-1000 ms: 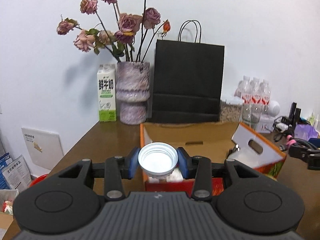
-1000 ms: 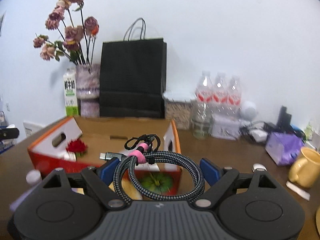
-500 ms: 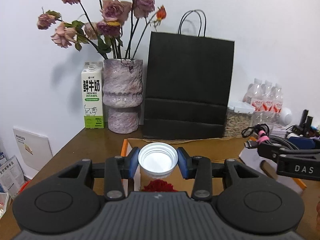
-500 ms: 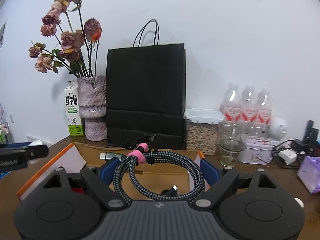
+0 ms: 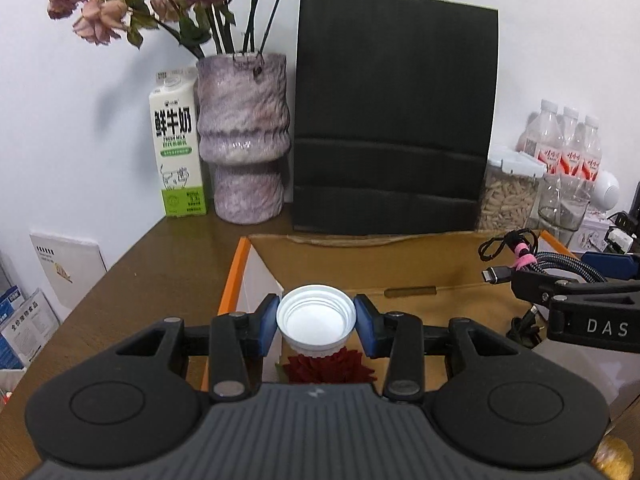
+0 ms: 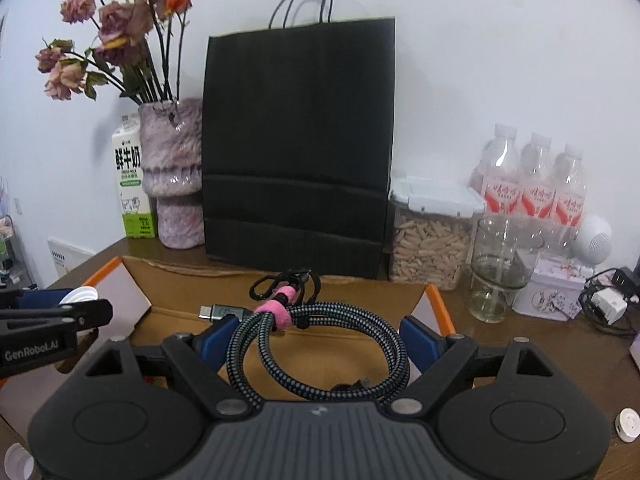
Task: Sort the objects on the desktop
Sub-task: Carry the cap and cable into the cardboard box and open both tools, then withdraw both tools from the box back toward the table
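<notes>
The left hand-held gripper [image 5: 316,320] is clenched on a small white plastic bottle [image 5: 316,326]: its blue pads press the ribbed, round neck from both sides, and the open mouth faces the camera. The bottle hangs above the near left corner of a cardboard box [image 5: 400,264], open-topped, brown inside, with orange edges and white glossy side flaps. Under the bottle, inside the box, lies a dark red, spiky-petalled flower [image 5: 328,368].

The right hand-held gripper [image 6: 316,340] grasps a coiled cable [image 6: 320,344], braided in black and grey, bound by a pink strap, with a metal plug sticking out to the left; the loop sits between widely spread blue pads, over the same box [image 6: 192,280].

Behind the box on the brown wooden surface [image 5: 160,264] stand a matte black paper bag [image 5: 394,120] with cord handles, a mottled purple ceramic vase [image 5: 244,136] holding dried roses, and a white-green milk carton [image 5: 178,148]. To the right are a clear lidded container [image 6: 432,232] filled with pale oblong pieces, an empty glass jar [image 6: 500,268] and three plastic water bottles [image 6: 532,184].
</notes>
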A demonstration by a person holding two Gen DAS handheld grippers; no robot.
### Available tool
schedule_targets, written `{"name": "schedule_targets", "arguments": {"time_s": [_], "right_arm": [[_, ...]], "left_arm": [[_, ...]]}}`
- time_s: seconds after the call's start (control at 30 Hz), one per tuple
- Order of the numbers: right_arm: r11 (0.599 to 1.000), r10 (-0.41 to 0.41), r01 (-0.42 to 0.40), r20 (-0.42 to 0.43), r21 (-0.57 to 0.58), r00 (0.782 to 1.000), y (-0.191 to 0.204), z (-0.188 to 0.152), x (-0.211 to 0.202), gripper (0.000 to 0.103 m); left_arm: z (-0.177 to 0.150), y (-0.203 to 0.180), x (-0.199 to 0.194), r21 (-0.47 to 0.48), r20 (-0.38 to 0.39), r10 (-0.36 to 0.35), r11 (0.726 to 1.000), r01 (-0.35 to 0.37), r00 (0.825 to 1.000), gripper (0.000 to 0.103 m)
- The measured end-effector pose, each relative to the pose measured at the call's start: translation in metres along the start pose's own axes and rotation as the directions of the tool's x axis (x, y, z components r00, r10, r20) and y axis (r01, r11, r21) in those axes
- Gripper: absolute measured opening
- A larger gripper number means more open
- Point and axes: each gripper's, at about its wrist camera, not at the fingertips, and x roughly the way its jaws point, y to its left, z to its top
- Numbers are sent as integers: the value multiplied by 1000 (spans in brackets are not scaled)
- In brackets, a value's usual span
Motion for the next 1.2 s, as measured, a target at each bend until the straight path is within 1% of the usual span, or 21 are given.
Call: {"name": "schedule_targets", "arguments": {"time_s": [0.2,0.23,0.27,0.3,0.33,0.37,0.4,0.47,0.67,0.97,1.2], "right_arm": [[1000,24,-24,-31,-4,999,3,-4,3,86],[1000,29,-29,-37,2,999,2,-4,4,85],[999,35,-35,-42,7,998,2,-5,5,87],[999,37,-37,-51,11,998,1,-4,5,92],[999,36,-35,-59,14,998,1,-4,6,94],[999,31,-30,-61,17,998,0,-4,5,98],[999,27,-26,-63,19,998,0,-4,5,101],[999,23,-22,-64,24,998,-2,-4,3,102],[999,23,-21,-53,32,998,-4,-1,-4,102],[1000,21,-20,-53,18,998,-3,-1,-12,102],[1000,25,-25,-42,10,999,-1,-1,-24,102]], "left_arm": [[-3,-1,1,7,-12,-7,1000,8,1000,42],[-3,-1,1,12,-13,-7,1000,7,1000,51],[-3,-2,1,15,-17,-5,1000,5,1000,61],[-3,-2,1,17,-19,1,1000,-1,1000,84],[-3,-3,0,20,-12,10,1000,-10,1000,100],[-3,-4,-2,26,-1,19,999,-19,1000,102],[-3,-4,-3,33,6,25,999,-26,1000,103],[-2,-4,-5,32,8,32,999,-32,999,103],[-2,-1,-5,14,3,40,999,-40,999,103],[-2,-1,-10,16,13,38,999,-38,999,103],[-3,4,-22,12,38,40,999,-40,998,103]]}}
